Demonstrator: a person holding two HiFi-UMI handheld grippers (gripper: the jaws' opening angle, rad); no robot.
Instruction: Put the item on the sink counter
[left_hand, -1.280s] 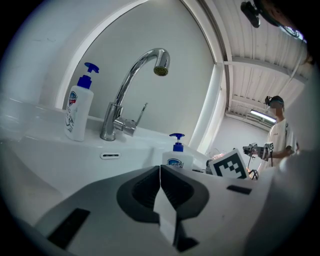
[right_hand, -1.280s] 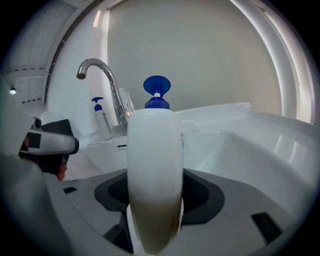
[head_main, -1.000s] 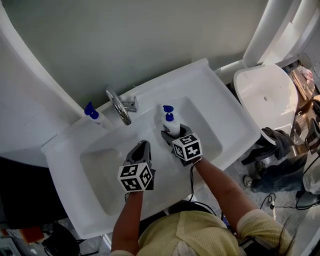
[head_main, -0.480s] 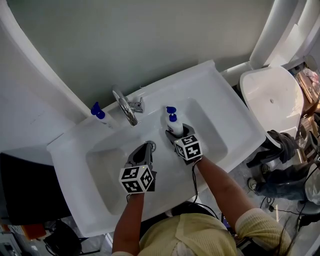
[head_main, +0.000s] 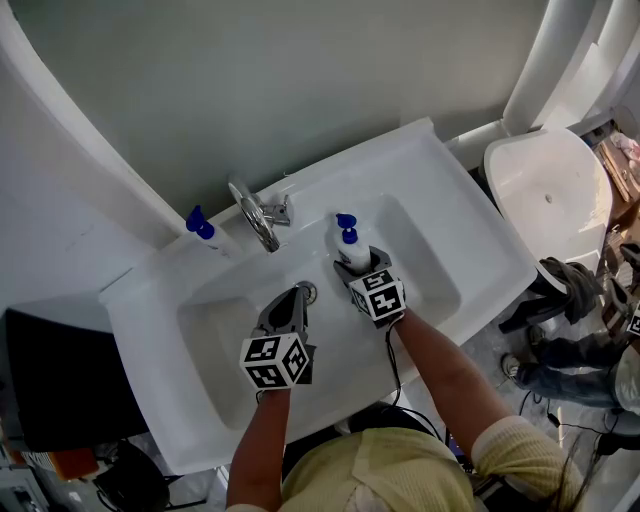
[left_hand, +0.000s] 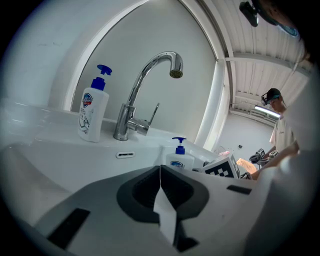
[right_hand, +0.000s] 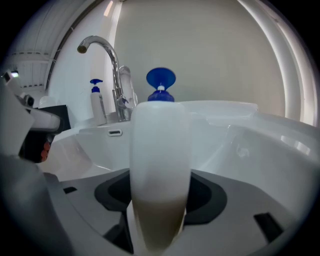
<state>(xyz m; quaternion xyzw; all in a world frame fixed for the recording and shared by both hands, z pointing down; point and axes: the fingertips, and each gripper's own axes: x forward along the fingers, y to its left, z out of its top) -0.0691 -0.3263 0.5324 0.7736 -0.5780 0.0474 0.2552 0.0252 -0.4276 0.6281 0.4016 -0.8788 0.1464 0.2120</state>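
The right hand-held gripper (head_main: 358, 268) is clamped on a white soap bottle (head_main: 350, 248) with a blue pump top (head_main: 345, 221). In the right gripper view the bottle's pale body (right_hand: 160, 165) fills the gap between the two jaws, which press on it from either side, and it stands upright with the pump top (right_hand: 160, 82) above. From the head view, the bottle is inside the white basin (head_main: 430, 275), near its back wall and to the right of the chrome faucet (head_main: 255, 215), not on the flat surface (head_main: 455, 200) around the basin. Whether its base touches the basin floor cannot be told. The left hand-held gripper (head_main: 293, 297) hangs over the middle of the basin, just beside the drain (head_main: 309, 292), with its marker cube (head_main: 273, 360) toward the person. In the left gripper view its jaws (left_hand: 160, 172) meet along a thin seam with nothing between them. A second bottle (head_main: 205, 230) of the same kind stands upright on the surface at the back left, to the left of the faucet. The left gripper view shows it (left_hand: 94, 112) beside the faucet's base (left_hand: 121, 132), above the overflow slot (left_hand: 125, 155). To the right of the sink stands a white toilet (head_main: 550, 190).
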